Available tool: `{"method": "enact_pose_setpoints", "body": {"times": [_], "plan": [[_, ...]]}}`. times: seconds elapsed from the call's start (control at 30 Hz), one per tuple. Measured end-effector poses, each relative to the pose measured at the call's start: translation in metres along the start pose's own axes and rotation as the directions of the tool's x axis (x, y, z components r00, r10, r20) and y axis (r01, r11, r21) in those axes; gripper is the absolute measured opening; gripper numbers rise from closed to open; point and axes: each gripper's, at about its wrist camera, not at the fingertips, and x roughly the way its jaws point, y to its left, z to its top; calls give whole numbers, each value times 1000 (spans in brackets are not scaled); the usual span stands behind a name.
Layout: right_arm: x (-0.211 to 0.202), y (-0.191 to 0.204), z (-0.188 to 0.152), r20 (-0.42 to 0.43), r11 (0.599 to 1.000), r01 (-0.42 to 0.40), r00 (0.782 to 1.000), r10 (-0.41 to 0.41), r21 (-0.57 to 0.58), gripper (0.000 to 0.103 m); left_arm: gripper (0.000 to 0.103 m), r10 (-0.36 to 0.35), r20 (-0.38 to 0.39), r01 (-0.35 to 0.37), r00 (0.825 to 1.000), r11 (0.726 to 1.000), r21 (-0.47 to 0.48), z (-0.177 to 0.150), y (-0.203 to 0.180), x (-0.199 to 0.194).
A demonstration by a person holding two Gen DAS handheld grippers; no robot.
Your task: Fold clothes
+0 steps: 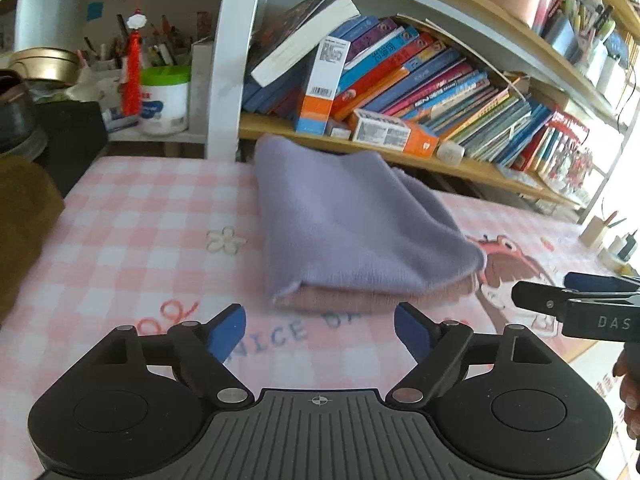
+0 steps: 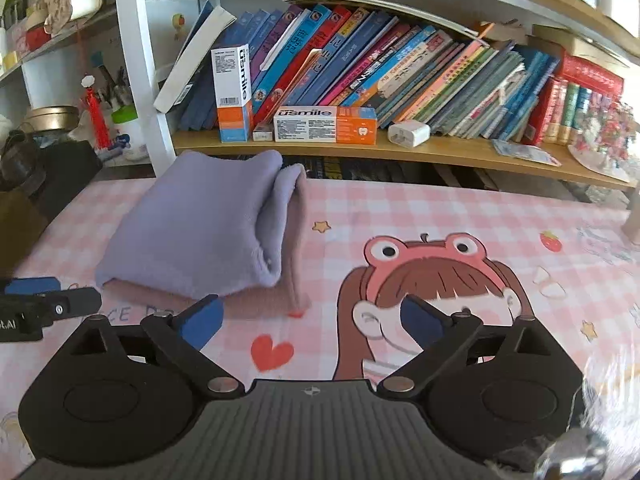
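The folded garment, lilac on top with a dusty-pink layer showing along its lower edge, lies on the pink-checked table just below the bookshelf; the left tool hovers just in front of its near edge, fingers spread wide and holding nothing, the cloth centred ahead between the blue pads; the right tool is likewise spread and empty, over the cartoon print on the table cover; from it the garment lies ahead and to the left, its near corner just beyond the left pad; neither tool touches the cloth.
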Motion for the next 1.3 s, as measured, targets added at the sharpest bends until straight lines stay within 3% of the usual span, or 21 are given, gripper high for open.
{"method": "enact_pose_setpoints", "body": {"times": [0.37,0.43,0.57,1.3], "plan": [[-19,11,-35,-31,992,66,998,-63,104,102,90,76,-36,-75,996,997,24,-27,-15,-19],[-24,17,-43,-42,988,107,994,-103,114,102,93,74,-47,-73,996,997,27,-34,-19,-22],[-29,25,-58,-64,987,111,992,-104,117,102,94,61,-50,-58,997,996,62,-36,-25,-22],[-31,27,-59,-50,985,137,990,-133,100,102,94,41,-55,-37,998,996,81,-33,-30,-20]]}}
